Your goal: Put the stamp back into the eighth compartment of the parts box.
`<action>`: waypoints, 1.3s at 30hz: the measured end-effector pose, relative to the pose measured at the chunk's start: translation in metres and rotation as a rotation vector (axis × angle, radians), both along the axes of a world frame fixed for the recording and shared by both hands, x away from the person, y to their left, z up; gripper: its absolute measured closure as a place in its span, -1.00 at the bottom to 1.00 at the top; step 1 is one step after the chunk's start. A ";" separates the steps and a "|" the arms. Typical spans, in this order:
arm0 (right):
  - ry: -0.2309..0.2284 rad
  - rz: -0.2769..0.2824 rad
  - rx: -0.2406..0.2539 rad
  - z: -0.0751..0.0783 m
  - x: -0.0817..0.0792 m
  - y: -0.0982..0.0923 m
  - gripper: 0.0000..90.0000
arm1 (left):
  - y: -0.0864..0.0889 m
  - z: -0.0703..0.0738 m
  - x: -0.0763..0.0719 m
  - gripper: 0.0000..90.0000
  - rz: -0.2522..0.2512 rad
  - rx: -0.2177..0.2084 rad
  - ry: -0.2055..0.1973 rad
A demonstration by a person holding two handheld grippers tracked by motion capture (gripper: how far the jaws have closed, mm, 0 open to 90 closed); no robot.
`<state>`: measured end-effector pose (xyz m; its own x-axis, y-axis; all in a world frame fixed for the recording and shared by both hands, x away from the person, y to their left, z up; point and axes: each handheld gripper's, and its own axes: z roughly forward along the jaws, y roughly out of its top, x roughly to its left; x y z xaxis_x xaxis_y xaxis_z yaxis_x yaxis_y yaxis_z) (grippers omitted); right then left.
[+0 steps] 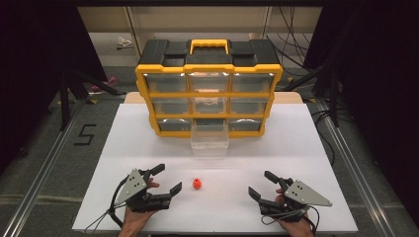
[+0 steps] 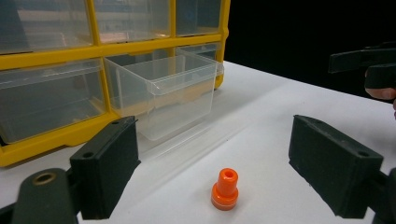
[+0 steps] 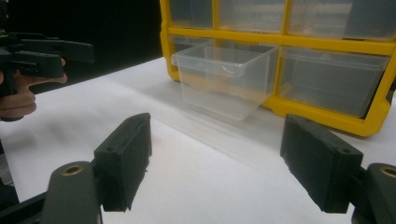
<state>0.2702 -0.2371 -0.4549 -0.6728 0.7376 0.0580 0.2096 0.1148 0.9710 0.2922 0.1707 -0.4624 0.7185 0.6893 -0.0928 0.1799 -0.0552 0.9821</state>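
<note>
Yellow-framed drawer cabinet (image 1: 209,91) on white table (image 1: 148,138)

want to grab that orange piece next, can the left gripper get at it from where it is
Probably yes: the left gripper is open, and the orange piece stands alone on bare table just ahead of its jaws.

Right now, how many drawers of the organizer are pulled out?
1: the clear drawer in the bottom row, middle column of the yellow organizer, pulled out over the table. The other eight look closed.

Left gripper (image 1: 165,178) and right gripper (image 1: 261,183), jaws spread wide, rest on the white table (image 1: 316,148). The orange cap (image 1: 197,184) stands upright between them, nearer the left fingertips. Beyond it, a clear drawer (image 1: 210,139) protrudes from the yellow organizer (image 1: 209,94).
</note>
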 end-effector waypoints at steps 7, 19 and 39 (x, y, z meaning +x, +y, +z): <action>-0.002 0.006 -0.005 0.000 0.000 0.001 -0.43 | 0.000 0.000 0.000 -0.65 -0.003 0.000 0.002; -0.014 0.017 -0.012 0.005 0.001 0.003 -0.43 | 0.000 0.000 0.000 -0.65 -0.005 -0.001 0.000; 0.077 0.096 -0.101 0.019 0.012 0.015 -0.40 | 0.000 0.000 -0.001 -0.65 0.000 -0.006 -0.007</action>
<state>0.2824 -0.2224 -0.4359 -0.7370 0.6746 0.0411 0.2663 0.2339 0.9351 0.2914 0.1709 -0.4620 0.7194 0.6884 -0.0923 0.1734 -0.0494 0.9836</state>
